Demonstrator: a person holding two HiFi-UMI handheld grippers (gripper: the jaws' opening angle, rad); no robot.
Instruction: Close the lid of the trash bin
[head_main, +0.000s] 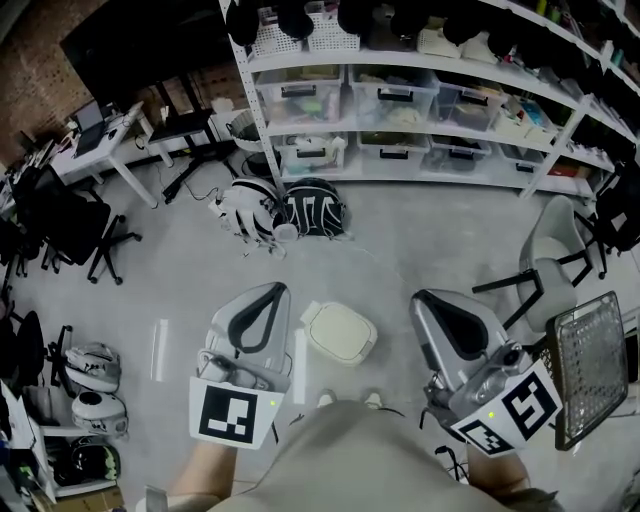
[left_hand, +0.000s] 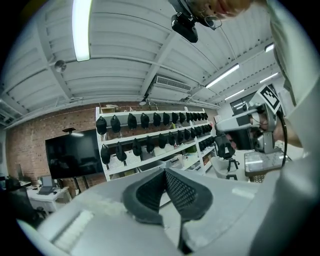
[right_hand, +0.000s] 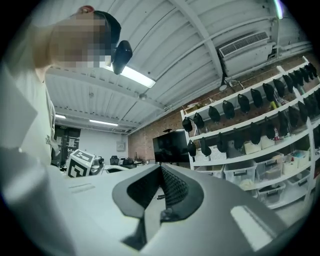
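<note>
A cream, rounded-square trash bin (head_main: 340, 332) stands on the grey floor just ahead of the person's feet. From above, its lid looks flat on top. My left gripper (head_main: 274, 291) is held left of the bin, jaws shut and empty. To the bin's right is my right gripper (head_main: 421, 299), also shut on nothing. Both are raised above the bin and clear of it. In the left gripper view the left gripper (left_hand: 165, 171) points up at the shelves and ceiling. The right gripper (right_hand: 161, 167) in its own view points up as well. Neither of these two views shows the bin.
White shelving (head_main: 420, 160) with clear storage boxes runs along the back. Two backpacks (head_main: 312, 210) lie on the floor before it. A grey chair (head_main: 552, 262) and a wire basket (head_main: 590, 368) are at the right. Black office chairs (head_main: 70, 225) and helmets (head_main: 95, 410) are at the left.
</note>
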